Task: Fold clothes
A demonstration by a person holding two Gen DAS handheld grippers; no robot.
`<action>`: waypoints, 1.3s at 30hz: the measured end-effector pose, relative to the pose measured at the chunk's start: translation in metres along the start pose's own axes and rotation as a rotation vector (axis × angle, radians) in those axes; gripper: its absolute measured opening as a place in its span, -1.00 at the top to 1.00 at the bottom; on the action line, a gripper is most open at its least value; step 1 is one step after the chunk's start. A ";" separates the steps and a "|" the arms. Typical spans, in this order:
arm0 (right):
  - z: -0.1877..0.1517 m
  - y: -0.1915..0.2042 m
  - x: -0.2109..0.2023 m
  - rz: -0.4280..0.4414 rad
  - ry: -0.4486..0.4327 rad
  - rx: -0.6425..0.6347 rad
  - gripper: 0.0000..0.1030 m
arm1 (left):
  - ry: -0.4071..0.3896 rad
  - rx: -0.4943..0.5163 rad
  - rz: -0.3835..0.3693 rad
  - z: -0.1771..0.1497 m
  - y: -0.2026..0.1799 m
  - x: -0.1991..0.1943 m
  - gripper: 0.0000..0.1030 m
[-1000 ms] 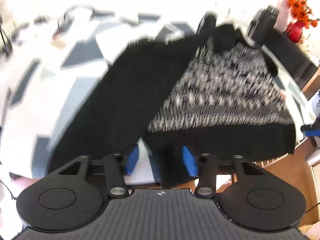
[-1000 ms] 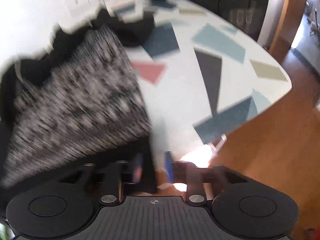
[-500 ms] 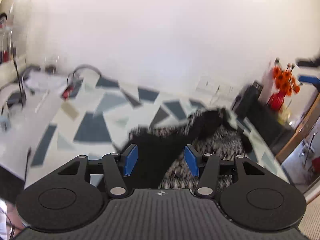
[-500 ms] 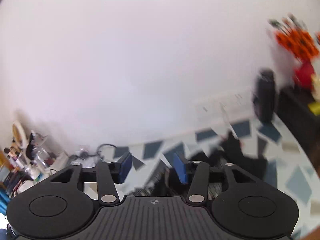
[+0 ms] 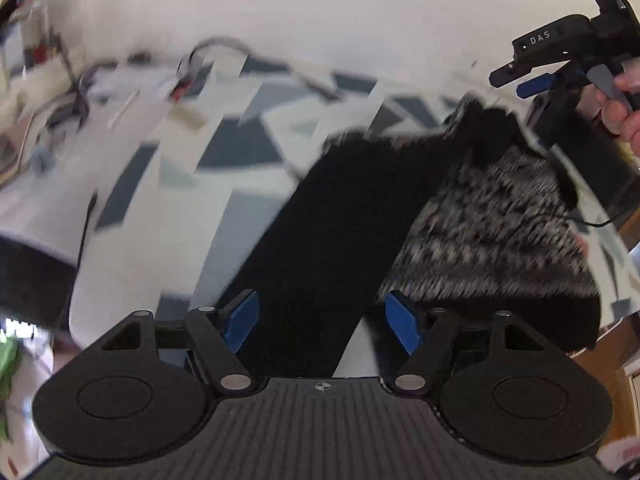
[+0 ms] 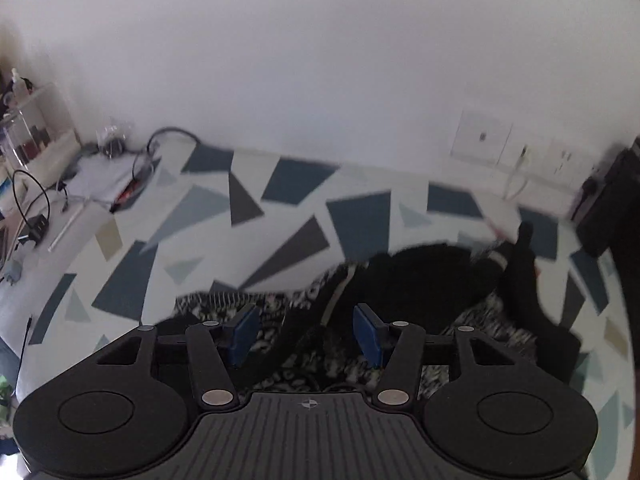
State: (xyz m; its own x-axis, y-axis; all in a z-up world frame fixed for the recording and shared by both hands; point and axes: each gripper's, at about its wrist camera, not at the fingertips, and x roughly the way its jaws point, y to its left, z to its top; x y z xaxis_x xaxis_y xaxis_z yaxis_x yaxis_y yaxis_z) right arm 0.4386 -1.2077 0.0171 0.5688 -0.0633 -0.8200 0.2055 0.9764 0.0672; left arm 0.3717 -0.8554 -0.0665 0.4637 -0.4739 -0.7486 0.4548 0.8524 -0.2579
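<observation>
A black sweater with a black-and-white knit body lies on the table with the triangle-patterned cloth. One black sleeve runs from the shoulder down toward me. My left gripper is open and empty above the sleeve's lower end. My right gripper is open and empty above the sweater; it also shows in the left wrist view, raised at the upper right.
Cables and small items lie at the table's left end. A dark box stands at the far right near the wall sockets. A white wall is behind the table.
Both grippers let go of the sweater's hem and lifted away. The views swung up toward the wall, and the left view has come back down over the sleeve. The sweater lies on the table.
</observation>
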 end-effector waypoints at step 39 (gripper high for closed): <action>0.145 -0.012 0.173 0.410 -0.105 0.298 0.78 | -0.205 -0.126 0.342 0.132 0.026 0.008 0.91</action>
State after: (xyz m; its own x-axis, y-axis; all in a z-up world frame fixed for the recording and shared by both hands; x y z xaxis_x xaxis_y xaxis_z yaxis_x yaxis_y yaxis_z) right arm 0.6508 -1.2600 -0.0432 0.7236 0.2775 -0.6319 0.1578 0.8248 0.5429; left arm 0.4878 -0.8665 0.0013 0.7191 -0.1822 -0.6706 0.1579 0.9826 -0.0976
